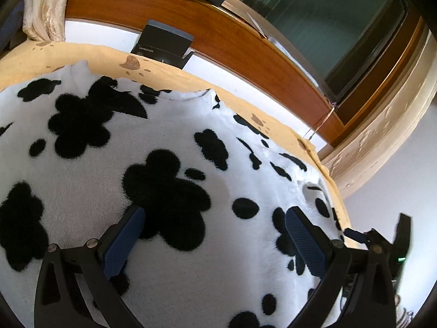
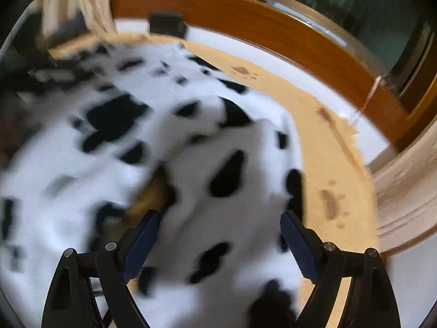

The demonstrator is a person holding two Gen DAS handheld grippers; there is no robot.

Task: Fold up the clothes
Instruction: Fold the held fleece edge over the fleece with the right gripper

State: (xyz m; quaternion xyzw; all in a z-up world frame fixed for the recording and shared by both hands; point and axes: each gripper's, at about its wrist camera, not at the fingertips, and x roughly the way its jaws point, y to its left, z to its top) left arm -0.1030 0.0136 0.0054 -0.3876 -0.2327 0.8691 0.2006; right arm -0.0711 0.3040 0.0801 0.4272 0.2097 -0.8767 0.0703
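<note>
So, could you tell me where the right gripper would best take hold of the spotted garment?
Probably at the sleeve, which lies folded over the garment as a raised strip. Its right edge by the yellow blanket is free and thick enough to pinch. The open right gripper already straddles it, so come down from above and close across that edge.

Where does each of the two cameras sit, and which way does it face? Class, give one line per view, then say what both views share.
Left wrist view: sits on the left gripper, looking forward and down at the fluffy white garment with black blotches; both blue-padded fingers show, open.
Right wrist view: sits on the right gripper, facing the garment's sleeve; image blurred, fingers open.
Shared: the garment, tan spotted blanket, dark box, wooden window frame.
</note>
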